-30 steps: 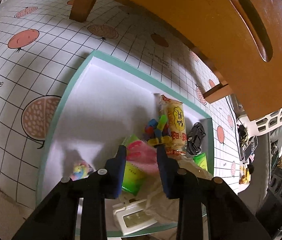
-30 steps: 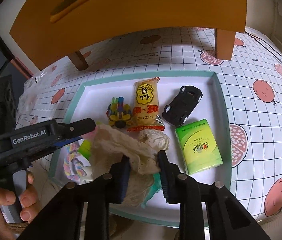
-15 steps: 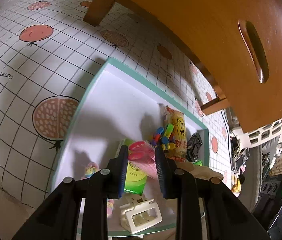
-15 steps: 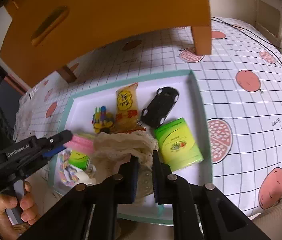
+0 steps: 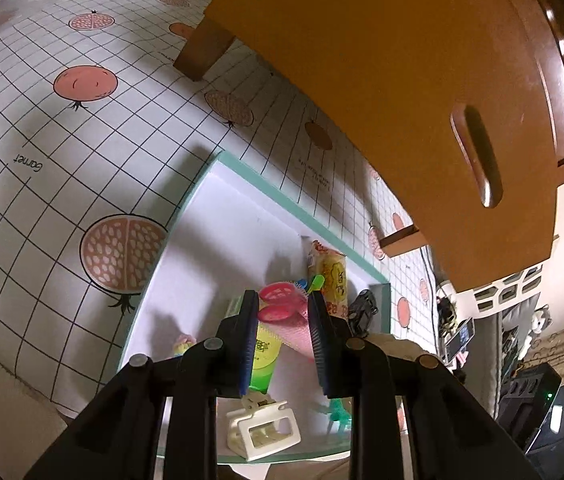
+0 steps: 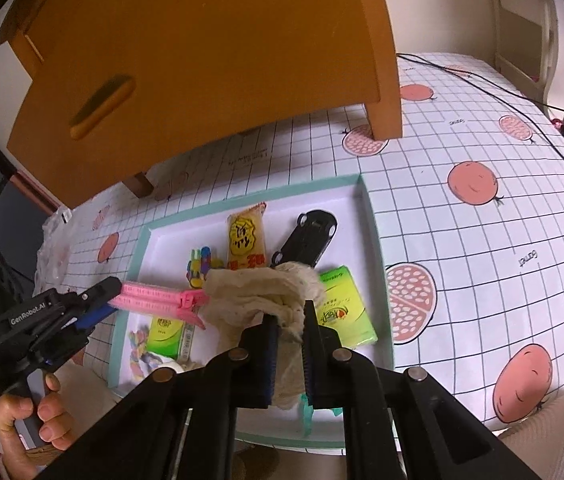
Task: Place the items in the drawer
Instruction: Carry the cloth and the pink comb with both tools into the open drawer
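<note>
A pink hair clip [image 6: 163, 298] is clamped between the nearly closed jaws of the left tool [image 5: 283, 334] and is held above the left part of a white tray with a teal rim [image 6: 374, 240]. A cream crocheted cloth [image 6: 265, 294] is pinched by the right tool [image 6: 290, 344], whose jaws are pressed all but together on a fold of it, and it hangs over the near middle of the tray, touching the tip of the clip. In the tray a yellow snack packet [image 6: 245, 240], a black toy car [image 6: 310, 236] to its right and a cluster of coloured blocks [image 6: 198, 266] to its left are seen at the far side. A green tissue pack [image 6: 346, 312] lies near the right rim, a smaller green pack [image 6: 166, 332] and a pastel braided rope [image 6: 139, 346] near the left. A white clip [image 5: 261, 432] sits at the near edge. The tray rests on a grid-patterned cloth with pomegranates [image 6: 482, 220]. Beyond it an orange wooden cabinet with a slot handle [image 6: 201, 60] is seen. The left tool's handle is gripped by a hand [image 6: 29, 420].
</note>
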{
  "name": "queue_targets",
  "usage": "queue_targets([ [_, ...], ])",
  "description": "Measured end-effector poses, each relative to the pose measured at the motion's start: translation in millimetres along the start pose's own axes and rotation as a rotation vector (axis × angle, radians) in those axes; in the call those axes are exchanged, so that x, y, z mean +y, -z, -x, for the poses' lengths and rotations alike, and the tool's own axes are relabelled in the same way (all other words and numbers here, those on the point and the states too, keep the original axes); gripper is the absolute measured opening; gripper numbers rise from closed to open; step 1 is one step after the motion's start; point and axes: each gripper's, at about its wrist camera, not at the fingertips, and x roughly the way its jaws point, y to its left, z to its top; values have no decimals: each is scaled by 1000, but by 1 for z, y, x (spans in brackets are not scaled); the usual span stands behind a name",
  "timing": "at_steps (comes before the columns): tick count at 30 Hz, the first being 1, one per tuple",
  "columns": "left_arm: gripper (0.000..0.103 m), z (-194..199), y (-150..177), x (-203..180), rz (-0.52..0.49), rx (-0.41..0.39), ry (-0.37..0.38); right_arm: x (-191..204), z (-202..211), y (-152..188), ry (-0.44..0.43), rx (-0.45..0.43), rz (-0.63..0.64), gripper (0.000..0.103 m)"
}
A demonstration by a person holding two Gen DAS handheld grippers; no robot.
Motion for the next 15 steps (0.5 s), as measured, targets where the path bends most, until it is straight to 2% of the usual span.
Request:
queue_targets([
  [8, 26, 25, -5, -14, -12, -43, 46, 3, 23, -11, -23, -54, -9, 10],
  [15, 26, 65, -21, -46, -70, -112, 101, 24, 64, -31, -57, -148, 31, 10],
])
